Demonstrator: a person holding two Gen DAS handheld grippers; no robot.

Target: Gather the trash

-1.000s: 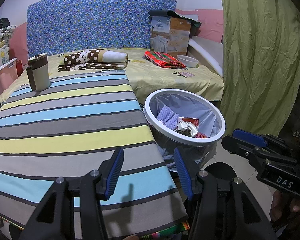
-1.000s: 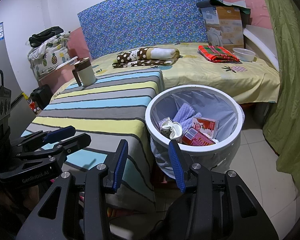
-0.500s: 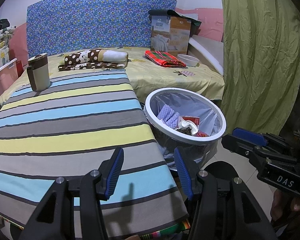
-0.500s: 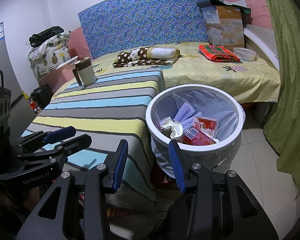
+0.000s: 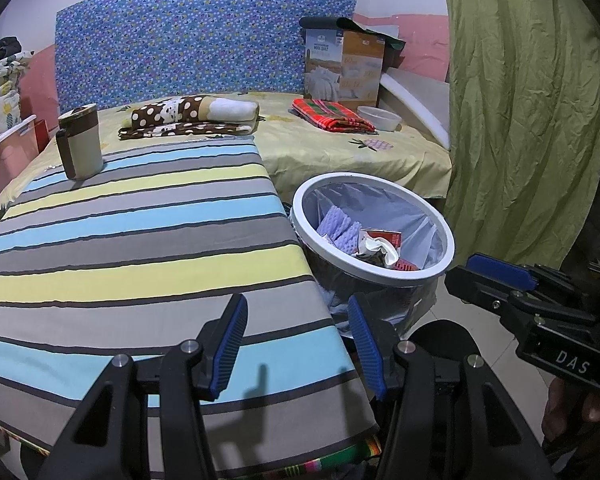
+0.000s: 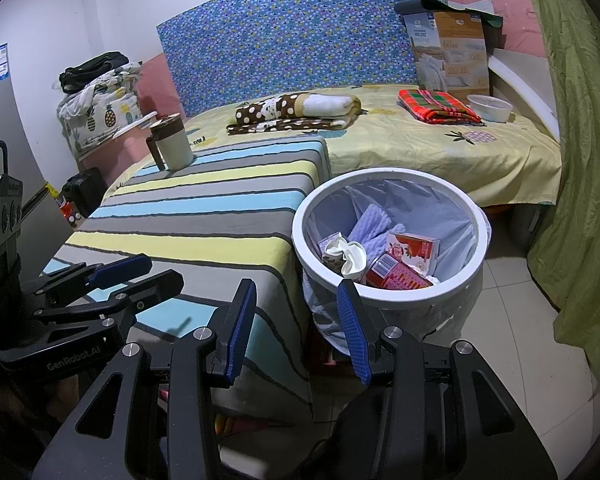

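Both tongs are empty and held apart from everything. The left tongs [image 5: 296, 340] stand wide open over the near end of the striped bench [image 5: 140, 248]; the right tongs [image 6: 296, 328] stand open too, a little narrower, with nothing between the pads, aimed at the gap between the bench edge and the bin [image 6: 388, 300].

The trash looks already gathered. In the bin, which stands on the floor just beside the bench corner, lie a purple foam sheet [image 6: 370, 226], a crumpled paper cup [image 6: 346, 254], a red carton [image 6: 414, 248] and a red packet [image 6: 396, 276]. The striped top shows no loose scrap; only 1 mug [image 5: 80, 142] stands at its far end. So the job seems done or nearly so, unless scraps lie out of view.

Risks from here, as I judge them:
- The mug is not trash. A sweep across the bench could tip it or carry it off by mistake.
- The bin sits tight against the bench and its liner [image 5: 380, 304] hangs loose below the rim. A low pass by either tongs could snag the plastic or knock the bin over and spill what was collected.
- The 2 tongs are near each other, so crossing moves could make them collide.
- The bowl [image 6: 490, 107] and folded cloths on the bed are easy to mistake for litter.
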